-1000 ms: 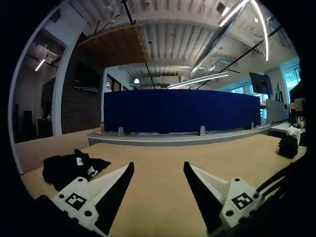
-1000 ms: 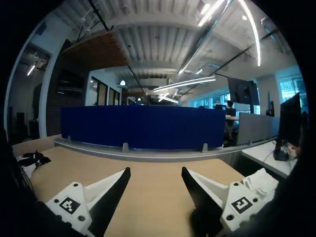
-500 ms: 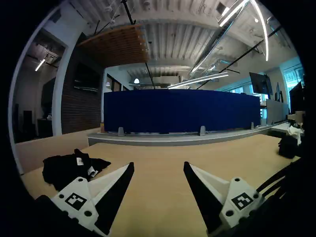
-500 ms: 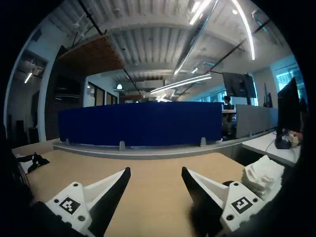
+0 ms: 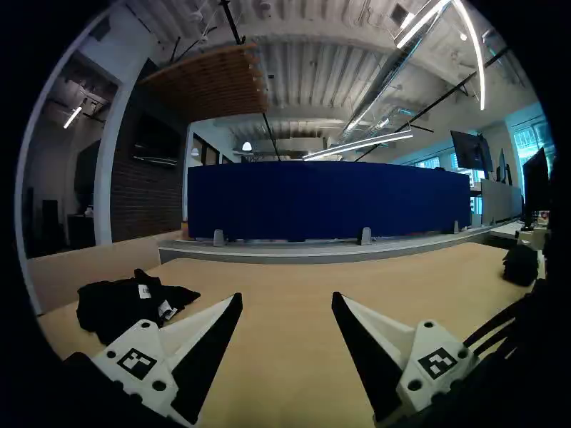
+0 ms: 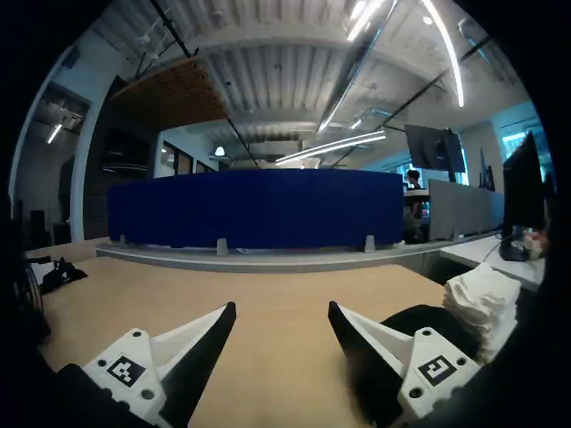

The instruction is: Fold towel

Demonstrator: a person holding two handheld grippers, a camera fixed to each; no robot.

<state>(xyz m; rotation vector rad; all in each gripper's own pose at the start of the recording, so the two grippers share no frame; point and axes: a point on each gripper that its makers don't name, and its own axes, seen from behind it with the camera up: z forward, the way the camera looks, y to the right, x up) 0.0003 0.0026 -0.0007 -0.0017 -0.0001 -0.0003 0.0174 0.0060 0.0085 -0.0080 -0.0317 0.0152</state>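
Observation:
A crumpled black cloth [image 5: 128,303] with small white tags lies on the wooden table [image 5: 300,285] at the left, just beyond the left finger of my left gripper [image 5: 285,314]. That gripper is open and holds nothing. My right gripper [image 6: 282,321] is also open and empty, low over the table [image 6: 285,292]. Just past its right finger lies a black cloth [image 6: 428,324], with a stack of white folded towels [image 6: 485,299] beside it. A dark bundle [image 5: 521,264] sits at the table's far right in the left gripper view.
A long blue partition [image 5: 321,200] on a grey rail [image 5: 307,250] runs along the table's far edge. A black cloth [image 6: 61,274] lies at the far left in the right gripper view. A monitor [image 6: 524,200] stands on a neighbouring desk at the right.
The right gripper view has dropped lower and come nearer the white stack, which looms larger, and the black cloth beside it has come into sight. The left gripper has stayed still.

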